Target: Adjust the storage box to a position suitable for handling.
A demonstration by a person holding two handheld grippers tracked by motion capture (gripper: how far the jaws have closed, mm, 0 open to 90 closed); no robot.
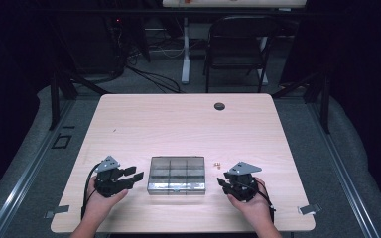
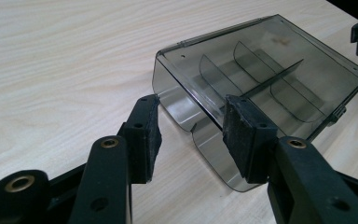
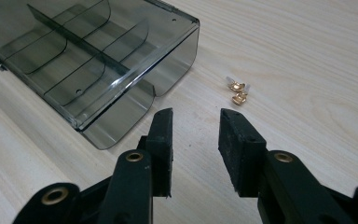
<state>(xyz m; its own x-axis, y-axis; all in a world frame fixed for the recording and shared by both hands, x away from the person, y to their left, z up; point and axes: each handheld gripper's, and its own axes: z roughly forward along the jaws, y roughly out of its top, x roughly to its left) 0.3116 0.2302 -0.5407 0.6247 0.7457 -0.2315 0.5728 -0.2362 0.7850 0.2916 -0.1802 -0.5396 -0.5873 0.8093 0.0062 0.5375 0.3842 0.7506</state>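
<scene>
Black padded jaws of the left hand-held gripper (image 2: pixel 191 135) stand apart, empty, at the end wall of a smoky clear compartment box (image 1: pixel 176 174), lid closed, near the middle of the worktop's (image 1: pixel 178 124) front edge. Two small gold pieces (image 3: pixel 237 91) lie just beside its far right corner. The right hand-held gripper (image 3: pixel 196 149), jaws likewise parted on nothing, points their way. Steadying the box before lifting its lid, then pinching one piece squarely, looks the surest course.
</scene>
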